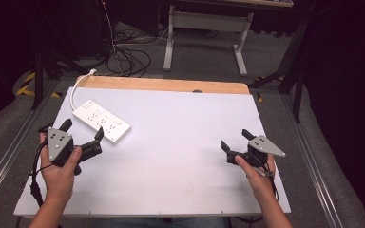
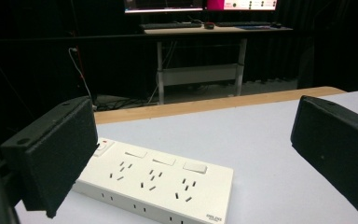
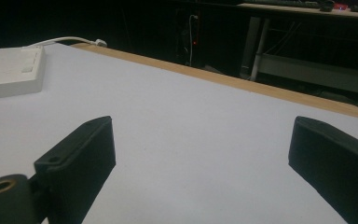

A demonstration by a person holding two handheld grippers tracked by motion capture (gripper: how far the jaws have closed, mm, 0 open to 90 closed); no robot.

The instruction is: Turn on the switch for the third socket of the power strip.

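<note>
Left gripper [image 1: 81, 136], jaws spread, faces power strip [image 1: 101, 121] at far left of surface [image 1: 180, 142], positioned for approach; right gripper [image 1: 235, 145], jaws spread, idle near right

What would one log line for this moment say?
left tongs: open, beside power strip, not touching | right tongs: open, empty | table

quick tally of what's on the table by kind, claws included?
White power strip: 1
White cord from the strip: 1
Handheld claws: 2, the left claw beside the strip and the right claw over bare table, both open
Total: 4
</note>
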